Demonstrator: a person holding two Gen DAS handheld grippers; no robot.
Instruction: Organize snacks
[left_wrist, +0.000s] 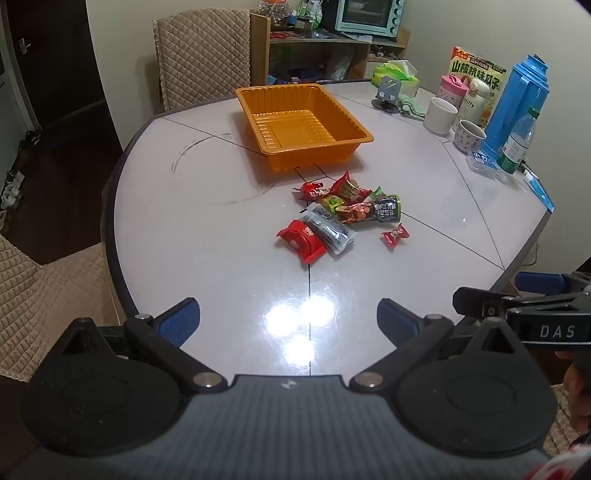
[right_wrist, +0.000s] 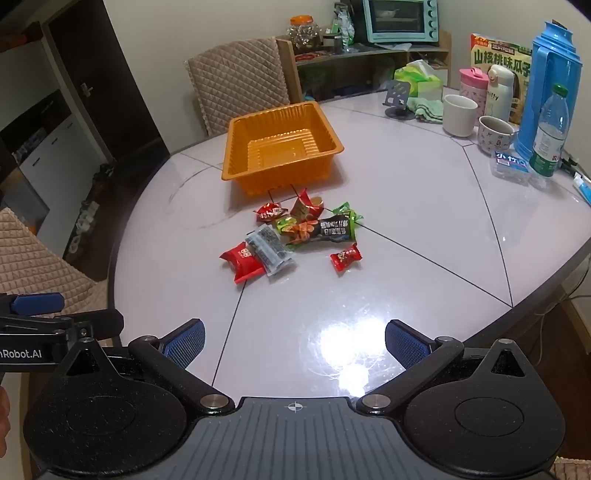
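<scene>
I have both tools tilted down over the near edge of the white round table (left_wrist: 192, 229), and neither one touches anything. My left gripper (left_wrist: 288, 323) has its blue pads spread wide with only bare, glaring tabletop between them; my right gripper (right_wrist: 294, 345) is spread just as wide over the same kind of bare patch. The two ride side by side, so each camera catches the other tool at its frame edge. Ahead of both sets of fingers, well out of reach of the pads, lies the loose pile of snacks (left_wrist: 347, 206): a red packet (left_wrist: 301, 240) nearest me with a clear packet of dark pieces (left_wrist: 328, 229) overlapping its right side, a small red candy (left_wrist: 395, 236) lying apart off to the right, and a dark wrapper (right_wrist: 334, 229) among red and green ones farther in. Just beyond the pile sits the orange tray (left_wrist: 255, 110), with nothing in it, its near wall close to the farthest wrappers. Far ahead and to the right of my grippers stand a blue thermos (right_wrist: 550, 92), a water bottle (right_wrist: 548, 136) and two mugs (right_wrist: 460, 114).
</scene>
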